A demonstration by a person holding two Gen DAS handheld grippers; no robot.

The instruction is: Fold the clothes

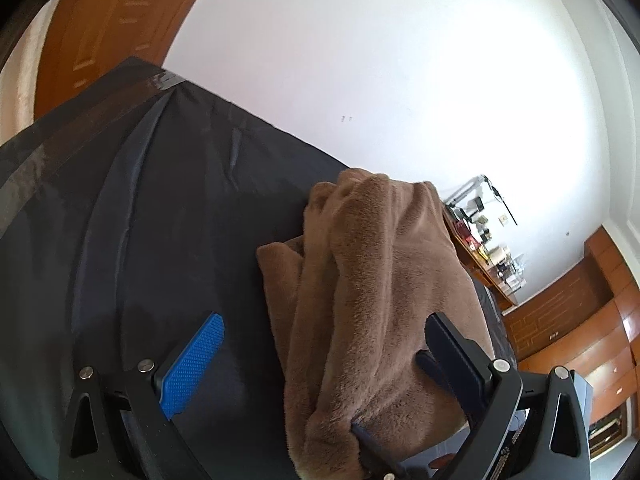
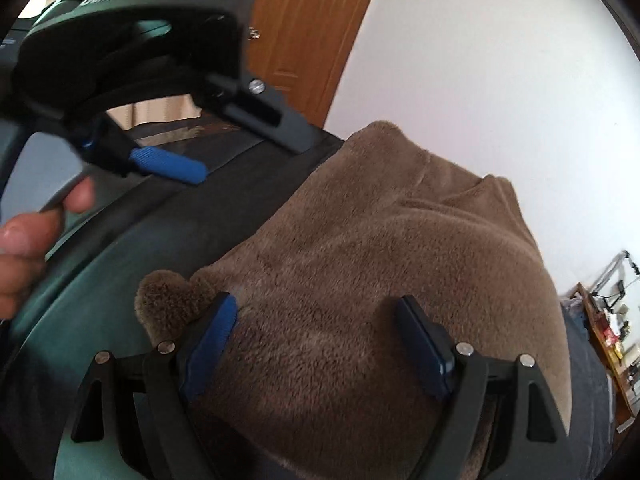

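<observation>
Here we note a brown plush garment (image 1: 372,280), short-piled and fleecy, bunched into thick soft folds with rounded edges. It lies on a dark cloth-covered surface (image 1: 168,208), near that surface's far edge, with a white wall (image 1: 380,60) behind. In the left wrist view the left claw (image 1: 320,360) stands wide open: its blue-padded finger (image 1: 192,364) hangs over bare dark cloth, clear of the garment, while the other finger rests against the garment's side. We see nothing gripped between them. In the right wrist view the right claw (image 2: 320,344) is likewise spread wide, both fingers pressed onto the top of the garment (image 2: 360,272), a small flap bulging beside the left-hand finger. The left claw (image 2: 224,160) appears above and beside the garment, a hand (image 2: 24,248) on its grip.
</observation>
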